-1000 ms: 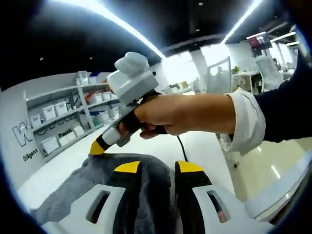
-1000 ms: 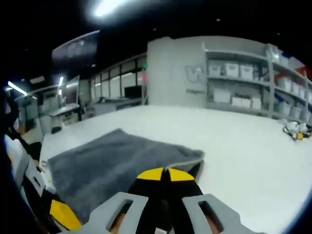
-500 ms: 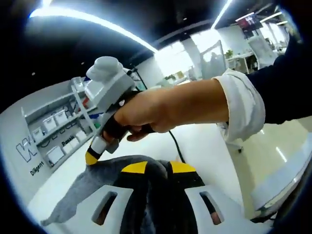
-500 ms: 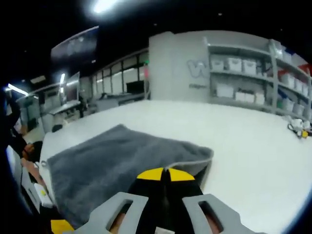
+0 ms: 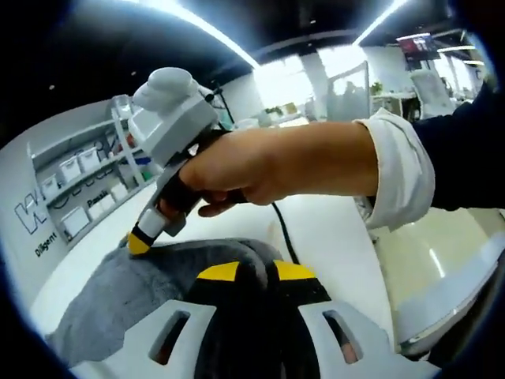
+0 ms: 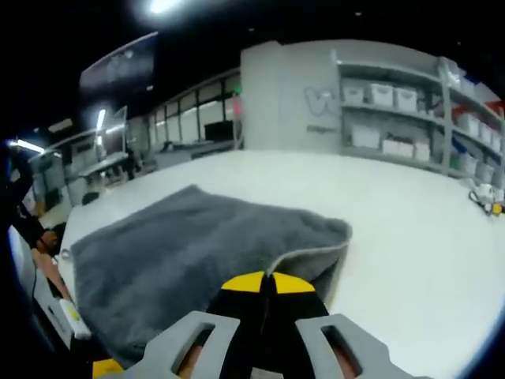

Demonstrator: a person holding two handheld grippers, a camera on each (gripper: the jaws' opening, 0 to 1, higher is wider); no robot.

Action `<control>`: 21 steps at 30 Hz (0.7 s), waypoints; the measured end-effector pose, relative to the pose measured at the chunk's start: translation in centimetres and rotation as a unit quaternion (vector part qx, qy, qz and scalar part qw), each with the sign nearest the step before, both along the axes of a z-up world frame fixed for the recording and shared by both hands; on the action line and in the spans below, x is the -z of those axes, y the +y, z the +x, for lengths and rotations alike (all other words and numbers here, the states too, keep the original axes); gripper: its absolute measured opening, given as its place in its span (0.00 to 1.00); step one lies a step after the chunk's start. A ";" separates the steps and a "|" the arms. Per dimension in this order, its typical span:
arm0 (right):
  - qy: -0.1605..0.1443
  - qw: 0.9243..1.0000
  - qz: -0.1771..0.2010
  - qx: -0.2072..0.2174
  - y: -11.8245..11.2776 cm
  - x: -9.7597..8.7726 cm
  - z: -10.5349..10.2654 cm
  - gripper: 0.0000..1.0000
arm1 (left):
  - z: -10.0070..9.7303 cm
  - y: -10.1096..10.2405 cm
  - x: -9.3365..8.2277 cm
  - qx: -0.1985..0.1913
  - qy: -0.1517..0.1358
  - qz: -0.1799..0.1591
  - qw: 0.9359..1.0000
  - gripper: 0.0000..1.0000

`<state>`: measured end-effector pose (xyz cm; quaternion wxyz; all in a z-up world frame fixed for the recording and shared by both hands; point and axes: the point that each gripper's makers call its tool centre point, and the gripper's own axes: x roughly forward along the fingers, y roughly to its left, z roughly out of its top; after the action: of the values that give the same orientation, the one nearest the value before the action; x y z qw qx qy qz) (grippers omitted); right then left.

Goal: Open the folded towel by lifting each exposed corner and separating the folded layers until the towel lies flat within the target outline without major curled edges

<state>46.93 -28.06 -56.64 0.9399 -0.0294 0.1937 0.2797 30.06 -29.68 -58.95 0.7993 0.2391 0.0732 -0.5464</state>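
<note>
While both claws are gripping cloth, the scene is reading as follows.

Left claw: its yellow-tipped jaws are pinching shut on a bunched fold of the grey towel, which is rising between them and spilling away to their left.

Right claw: its yellow tips are pressing together with no gap showing, closed on the near edge of the towel. In the left gripper view this claw is coming in from above, its yellow tip touching the top of the cloth just ahead and to the left of the left claw's jaws.

Hand: a person's hand is wrapping around the right claw's handle, with a white cuff and a dark sleeve trailing off to the right.

Towel: in the right gripper view it is spreading ahead and to the left of the jaws across the white table, mostly flat, while the corner just ahead and to the right of the jaws is lifting off the surface, showing a pale hem and a shadow beneath.

Table: it is running on past the towel, beyond both claws; in the left gripper view a bare stretch is lying to the right of the jaws.

Cable: a dark cord is dropping from the hand toward the left claw's jaws.

Shelves: racks with white bins are standing far ahead and to the right of the right claw.
</note>
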 end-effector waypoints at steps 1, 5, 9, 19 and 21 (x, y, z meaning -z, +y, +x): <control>0.000 1.000 0.000 0.001 -0.1 0.1 0.0 0.00 | 0.0 -0.1 0.2 0.001 0.003 0.000 1.000 0.18; 0.005 1.000 0.018 0.008 -0.8 0.2 0.1 0.00 | -0.1 -0.1 0.1 -0.002 0.010 -0.002 1.000 0.18; 0.010 1.000 0.018 0.011 -1.3 0.8 0.0 0.00 | -0.1 0.0 0.2 -0.003 0.013 -0.003 1.000 0.18; 0.014 1.000 0.019 0.015 -1.1 1.6 -1.1 0.00 | 0.1 0.8 0.2 -0.007 0.025 -0.007 1.000 0.13; 0.014 1.000 0.019 0.016 -1.0 1.8 -1.4 0.00 | 0.0 0.8 0.1 -0.008 0.025 -0.007 1.000 0.12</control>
<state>45.50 -29.06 -58.43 0.9417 -0.0042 0.2023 0.2687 30.04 -28.83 -59.06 0.8034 0.2188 0.0910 -0.5462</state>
